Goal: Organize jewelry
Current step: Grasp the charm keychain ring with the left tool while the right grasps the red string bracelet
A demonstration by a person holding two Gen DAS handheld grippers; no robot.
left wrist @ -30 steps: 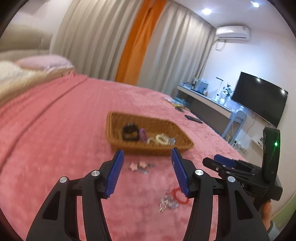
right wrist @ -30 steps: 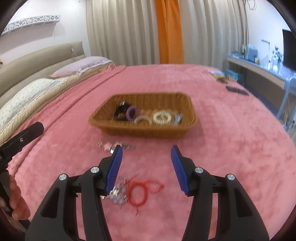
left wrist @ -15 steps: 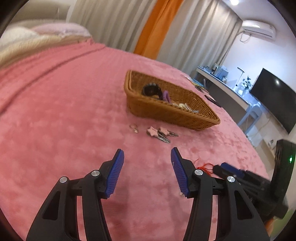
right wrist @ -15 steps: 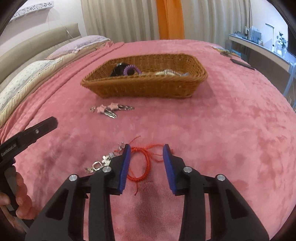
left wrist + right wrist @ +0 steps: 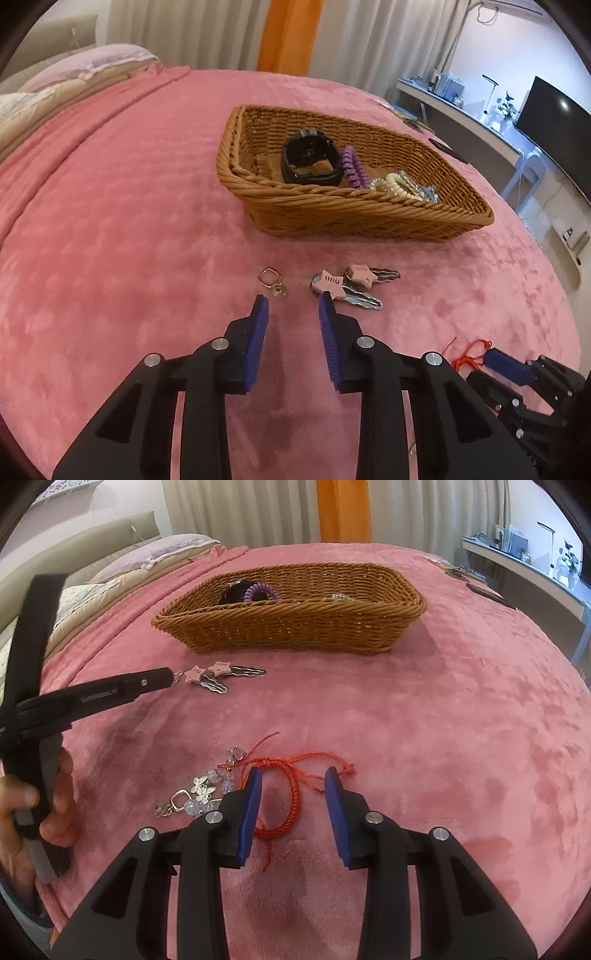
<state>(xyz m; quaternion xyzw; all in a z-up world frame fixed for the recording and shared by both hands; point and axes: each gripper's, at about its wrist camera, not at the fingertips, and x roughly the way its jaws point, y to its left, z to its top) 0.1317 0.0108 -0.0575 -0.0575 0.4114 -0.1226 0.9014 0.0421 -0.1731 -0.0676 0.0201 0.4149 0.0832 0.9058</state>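
Lowered right gripper (image 5: 293,778) now straddles braided red bracelet (image 5: 291,797).

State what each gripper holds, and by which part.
Nothing yet. The right gripper stands open astride the red bracelet; the left gripper is closing on bare blanket short of the star hair clips.

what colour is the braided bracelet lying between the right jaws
Red; the bracelet shows best in the right wrist view.
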